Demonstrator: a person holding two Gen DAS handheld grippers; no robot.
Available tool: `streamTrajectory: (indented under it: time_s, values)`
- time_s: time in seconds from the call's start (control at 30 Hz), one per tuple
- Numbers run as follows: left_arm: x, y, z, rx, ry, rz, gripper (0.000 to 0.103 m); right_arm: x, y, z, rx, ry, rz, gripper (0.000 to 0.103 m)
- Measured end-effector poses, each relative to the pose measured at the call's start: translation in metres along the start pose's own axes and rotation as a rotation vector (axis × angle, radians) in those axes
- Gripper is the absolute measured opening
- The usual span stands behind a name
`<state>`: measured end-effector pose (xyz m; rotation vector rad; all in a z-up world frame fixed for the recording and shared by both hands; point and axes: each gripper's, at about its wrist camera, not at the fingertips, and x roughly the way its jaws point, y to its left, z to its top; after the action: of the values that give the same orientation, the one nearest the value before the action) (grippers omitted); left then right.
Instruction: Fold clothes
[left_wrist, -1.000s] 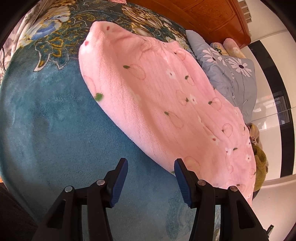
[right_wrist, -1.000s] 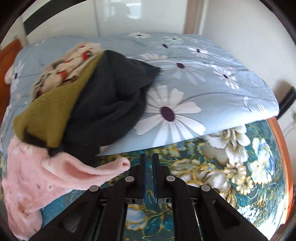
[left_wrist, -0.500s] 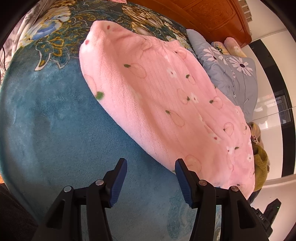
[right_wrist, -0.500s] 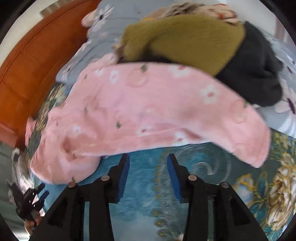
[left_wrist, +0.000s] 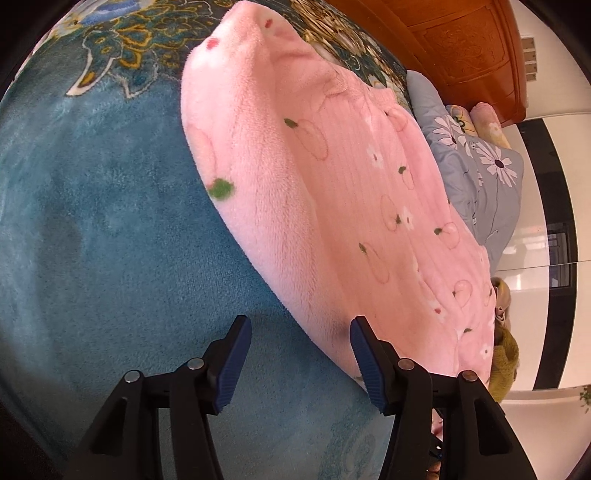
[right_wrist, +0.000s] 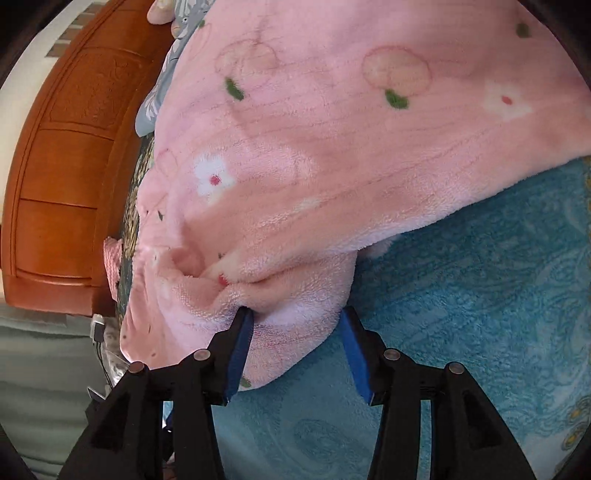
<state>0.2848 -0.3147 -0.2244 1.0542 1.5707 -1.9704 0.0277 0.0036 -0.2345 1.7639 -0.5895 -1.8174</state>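
A pink fleece garment (left_wrist: 332, 177), printed with peaches and small white flowers, was spread flat on a teal blanket (left_wrist: 92, 258) that covered the bed. In the left wrist view the garment was seen running from 12 o'clock down to 4 o'clock, its long lower hem crossing the frame diagonally. The left gripper (left_wrist: 299, 363) was held with its jaws apart above the blanket at 6 o'clock; only bare blanket lay between the blue pads, and the right-hand pad was set just beside the garment's hem, though contact could not be told. At 2 o'clock a grey daisy-print quilt (left_wrist: 476, 177) was seen beyond the garment, and behind it a wooden headboard (left_wrist: 461, 48). An olive knit piece (left_wrist: 504, 354) lay at 4 o'clock, past the garment's far end.

In the right wrist view the garment (right_wrist: 351, 140) filled the frame from 9 o'clock through 12 to 3 o'clock. The right gripper (right_wrist: 295, 350) was placed at a bunched corner of the garment at 6 o'clock, and its jaws were opening. A fold of pink fleece lay between the pads, with the left-hand pad tucked against a crease, but the cloth was not pinched. The blanket (right_wrist: 480, 295) was exposed at 4 o'clock, and the headboard (right_wrist: 66, 166) stood at 9 o'clock.
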Motion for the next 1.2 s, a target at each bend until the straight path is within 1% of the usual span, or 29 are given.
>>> streamTrajectory:
  time_s: [0.03, 0.07, 0.1, 0.13, 0.17, 0.2, 0.27, 0.37, 0.47, 0.57, 0.67, 0.73, 0.8, 0.83, 0.87, 0.93, 1.0, 1.03, 1.1, 1.17, 1.2]
  values:
    - [0.000, -0.001, 0.001, 0.008, -0.001, -0.012, 0.059, 0.001, -0.001, 0.000, 0.027, 0.001, 0.016, 0.043]
    - [0.001, -0.002, 0.001, 0.012, -0.003, -0.024, 0.058, 0.003, -0.002, 0.000, 0.051, 0.001, 0.031, 0.035]
    - [0.001, -0.003, 0.002, 0.015, -0.006, -0.034, 0.053, 0.002, 0.000, 0.000, 0.054, -0.002, 0.037, 0.030]
    - [0.002, -0.005, 0.002, 0.018, -0.009, -0.044, 0.047, 0.000, 0.003, 0.002, 0.050, -0.005, 0.036, 0.020]
    - [0.002, -0.007, 0.003, 0.030, -0.011, -0.042, 0.032, -0.001, 0.007, 0.002, 0.040, -0.008, 0.037, 0.013]
    - [0.002, -0.010, 0.003, 0.043, -0.014, -0.039, 0.020, -0.003, 0.012, 0.003, 0.026, -0.010, 0.038, 0.013]
    - [-0.001, -0.016, 0.002, 0.082, -0.036, -0.014, 0.011, -0.009, 0.025, 0.004, -0.013, -0.018, 0.043, 0.011]
    - [-0.018, -0.026, 0.000, 0.121, -0.085, -0.041, 0.008, -0.028, 0.047, 0.004, -0.092, -0.027, 0.092, 0.010]
    - [-0.044, -0.038, 0.001, 0.150, -0.137, -0.104, 0.008, -0.052, 0.078, 0.000, -0.222, -0.036, 0.152, 0.009]
    - [-0.074, -0.053, 0.007, 0.188, -0.196, -0.152, 0.007, -0.075, 0.110, -0.009, -0.317, -0.033, 0.221, 0.009]
    - [-0.105, -0.069, 0.022, 0.225, -0.270, -0.192, 0.007, -0.097, 0.141, -0.012, -0.402, -0.037, 0.278, 0.009]
    - [-0.120, -0.080, 0.040, 0.237, -0.314, -0.210, 0.007, -0.110, 0.160, -0.009, -0.435, -0.051, 0.339, 0.009]
    - [-0.120, -0.088, 0.059, 0.247, -0.330, -0.182, 0.008, -0.117, 0.175, 0.001, -0.454, -0.081, 0.361, 0.009]
    - [-0.115, -0.091, 0.069, 0.249, -0.324, -0.153, 0.009, -0.120, 0.182, 0.007, -0.463, -0.097, 0.369, 0.009]
    - [-0.106, -0.090, 0.078, 0.237, -0.307, -0.118, 0.011, -0.115, 0.188, 0.017, -0.470, -0.120, 0.342, 0.009]
    - [-0.085, -0.084, 0.087, 0.199, -0.240, -0.084, 0.012, -0.090, 0.194, 0.040, -0.457, -0.120, 0.263, 0.009]
    - [-0.073, -0.074, 0.076, 0.178, -0.196, -0.055, 0.014, -0.066, 0.199, 0.062, -0.444, -0.119, 0.184, 0.009]
    - [-0.070, -0.071, 0.069, 0.189, -0.191, -0.062, 0.016, -0.052, 0.202, 0.070, -0.450, -0.114, 0.147, 0.009]
    - [-0.065, -0.065, 0.053, 0.201, -0.184, -0.050, 0.033, -0.031, 0.205, 0.082, -0.472, -0.106, 0.079, 0.009]
    - [-0.056, -0.059, 0.039, 0.192, -0.163, -0.047, 0.040, -0.017, 0.209, 0.094, -0.497, -0.117, 0.020, 0.009]
    - [-0.050, -0.055, 0.032, 0.177, -0.145, -0.050, 0.040, -0.014, 0.211, 0.102, -0.495, -0.130, 0.006, 0.009]
